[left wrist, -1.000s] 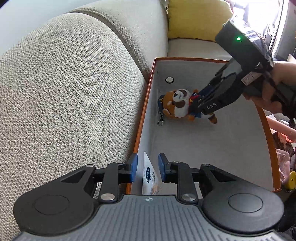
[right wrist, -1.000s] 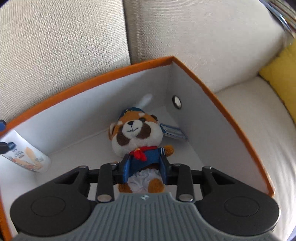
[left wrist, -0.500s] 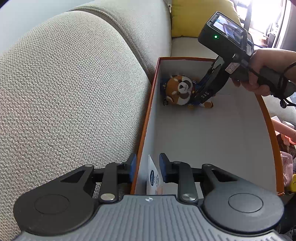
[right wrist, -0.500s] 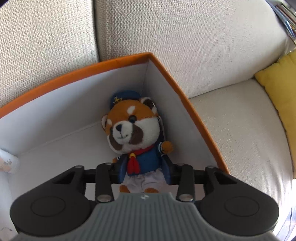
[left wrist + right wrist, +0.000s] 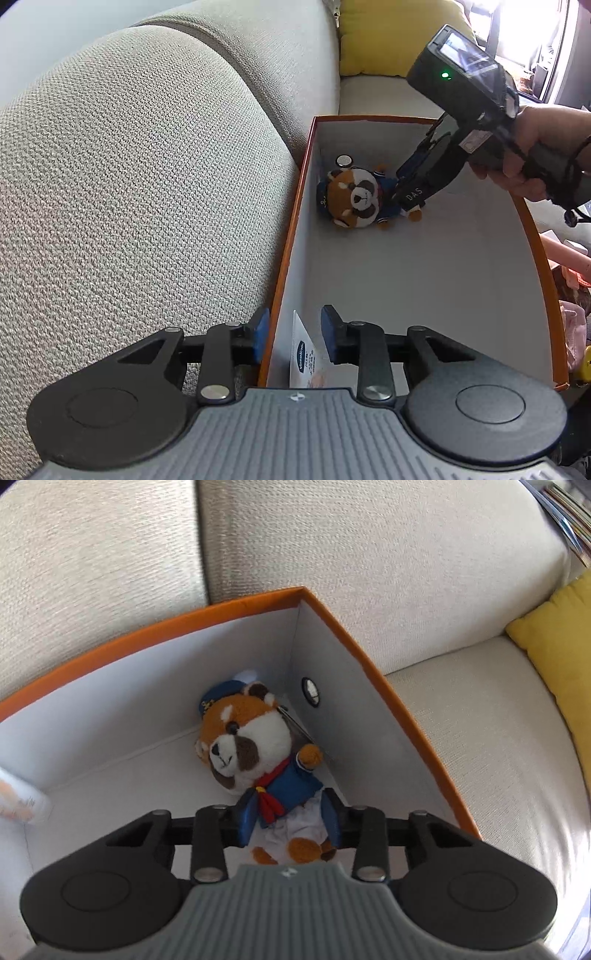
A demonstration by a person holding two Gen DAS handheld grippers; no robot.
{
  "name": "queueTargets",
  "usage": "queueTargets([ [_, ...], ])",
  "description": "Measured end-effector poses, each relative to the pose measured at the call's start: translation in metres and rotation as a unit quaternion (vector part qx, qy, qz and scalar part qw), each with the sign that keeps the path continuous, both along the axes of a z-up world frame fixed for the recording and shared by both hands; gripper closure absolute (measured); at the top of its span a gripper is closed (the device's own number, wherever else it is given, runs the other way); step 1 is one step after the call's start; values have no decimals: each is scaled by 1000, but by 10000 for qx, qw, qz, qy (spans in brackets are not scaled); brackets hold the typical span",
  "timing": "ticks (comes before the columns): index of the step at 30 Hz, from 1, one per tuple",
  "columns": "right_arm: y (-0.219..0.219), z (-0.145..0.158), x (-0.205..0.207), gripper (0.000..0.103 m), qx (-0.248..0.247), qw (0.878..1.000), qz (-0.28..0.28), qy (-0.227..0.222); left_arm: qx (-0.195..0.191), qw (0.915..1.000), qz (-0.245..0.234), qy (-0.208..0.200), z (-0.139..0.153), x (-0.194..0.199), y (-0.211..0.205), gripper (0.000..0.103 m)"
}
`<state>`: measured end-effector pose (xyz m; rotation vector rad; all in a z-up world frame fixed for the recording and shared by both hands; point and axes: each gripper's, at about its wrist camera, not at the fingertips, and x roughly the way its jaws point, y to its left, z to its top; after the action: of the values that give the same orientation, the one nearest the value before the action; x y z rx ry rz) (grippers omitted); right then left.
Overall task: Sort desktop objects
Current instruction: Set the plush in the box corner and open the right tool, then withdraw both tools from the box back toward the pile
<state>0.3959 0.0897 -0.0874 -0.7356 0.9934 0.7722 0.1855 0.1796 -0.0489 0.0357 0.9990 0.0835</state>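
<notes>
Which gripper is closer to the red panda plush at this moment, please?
Right. The right gripper has its fingers on either side of the red panda plush; the left gripper straddles the orange box wall at the opposite end.

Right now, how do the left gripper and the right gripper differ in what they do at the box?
The right gripper has its fingers on either side of the plush toy in the far corner; the left gripper is open and holds nothing. The left one straddles the box wall above the Vaseline tube. Both are at the orange box.
</notes>
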Motion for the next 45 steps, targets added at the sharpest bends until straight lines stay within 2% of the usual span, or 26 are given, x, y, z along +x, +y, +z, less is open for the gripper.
queueTargets([
  [8,3,7,14,65,48,9978,-660,-61,-20,10000,36,-55,-12,6,-8,68],
  [13,2,16,11,62,16,9981,-610,-115,-90,9999,-11,-124,-7,1,-12,68],
  [18,-11,46,3,55,202,9975,-670,-105,-36,9997,-31,-228,2,-5,-19,68],
  [23,-33,85,-28,55,525,9963,-649,-225,-87,9988,-90,-472,18,-16,-28,68],
  [24,-47,92,-49,55,647,9955,-656,-234,-120,9984,-125,-536,21,-19,-30,68],
  [25,-68,92,-50,55,811,9939,-700,-255,-150,9980,-164,-598,24,-21,-30,68],
  [29,-104,103,-84,55,1497,9855,-717,-344,-224,9950,-489,-840,46,-30,-56,68],
  [31,-122,101,-99,55,1670,9816,-851,-365,-304,9925,-721,-935,53,-41,-70,68],
  [32,-128,90,-99,55,1752,9796,-916,-372,-350,9911,-840,-973,56,-45,-77,68],
  [36,-184,99,-132,56,1907,9719,-1324,-395,-551,9852,-1223,-1067,64,-56,-107,68],
  [41,-239,88,-163,56,1970,9606,-1885,-538,-837,9763,-1687,-1066,55,-58,-149,68],
  [45,-283,76,-182,56,2118,9440,-2499,-400,-1221,9725,-1795,-847,34,-53,-179,68],
])
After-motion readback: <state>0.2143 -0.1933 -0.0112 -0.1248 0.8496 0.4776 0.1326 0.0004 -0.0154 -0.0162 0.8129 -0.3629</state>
